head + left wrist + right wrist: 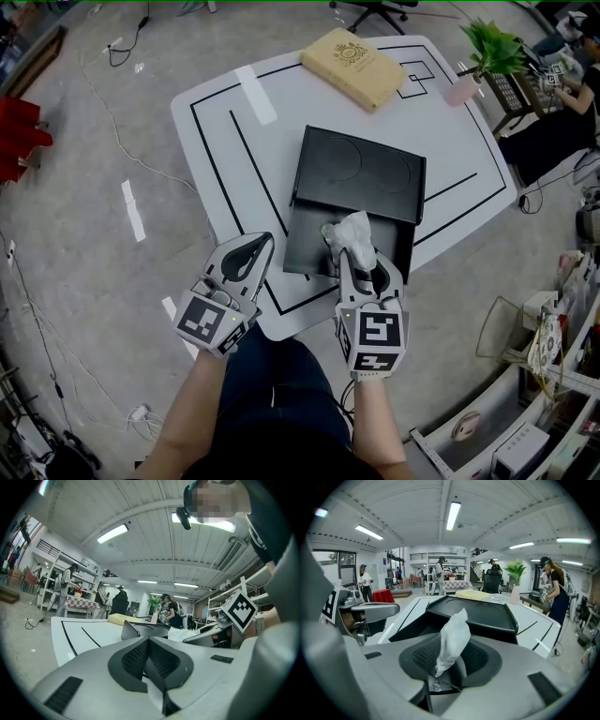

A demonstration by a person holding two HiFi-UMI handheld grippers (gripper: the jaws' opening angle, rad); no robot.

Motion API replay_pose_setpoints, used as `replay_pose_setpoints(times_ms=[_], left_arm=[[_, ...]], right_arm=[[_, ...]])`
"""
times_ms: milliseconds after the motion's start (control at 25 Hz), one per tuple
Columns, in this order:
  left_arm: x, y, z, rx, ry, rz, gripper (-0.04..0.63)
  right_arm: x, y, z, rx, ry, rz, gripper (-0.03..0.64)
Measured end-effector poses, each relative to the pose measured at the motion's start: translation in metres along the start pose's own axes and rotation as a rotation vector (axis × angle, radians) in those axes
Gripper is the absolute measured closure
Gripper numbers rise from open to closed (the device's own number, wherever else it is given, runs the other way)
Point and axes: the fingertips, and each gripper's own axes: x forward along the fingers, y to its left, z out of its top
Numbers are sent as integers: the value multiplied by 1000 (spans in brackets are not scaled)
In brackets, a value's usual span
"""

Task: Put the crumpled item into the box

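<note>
The crumpled white paper was pictured standing between the parted jaws of the right gripper, over the open black box. The left gripper was held closed and empty. Paper snagged deep between the jaws could be dragged back out.

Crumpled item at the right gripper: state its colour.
The crumpled item is white, clearest in the right gripper view.
</note>
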Motion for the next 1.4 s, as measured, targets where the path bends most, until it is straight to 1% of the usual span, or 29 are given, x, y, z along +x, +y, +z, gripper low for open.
replay_pose_setpoints(times_ms=[40, 80, 120, 560, 800, 1000, 1160, 1400], left_arm=[[0, 0, 0, 0, -1, -1, 594], [0, 0, 0, -1, -2, -2, 594], [0, -1, 0, -2, -2, -4, 594], [5, -6, 0, -11, 2, -29, 594], [5, -4, -4, -19, 7, -32, 594], [6, -4, -2, -24, 2, -37, 594], [8, -3, 2, -8, -1, -36, 594], [9, 3, 9, -6, -16, -26, 594]], right_arm=[[0, -2, -1, -5, 1, -6, 475], [-1, -4, -2, -12, 4, -12, 452], [-2, -5, -2, -19, 7, -19, 449], [-11, -27, -6, -37, 15, -86, 448], [-11, -39, -13, -40, 52, -112, 448], [-5, -41, -14, -52, 96, -102, 451], [-2, -36, -13, -73, 114, -83, 453], [3, -24, -12, -87, 135, -17, 460]])
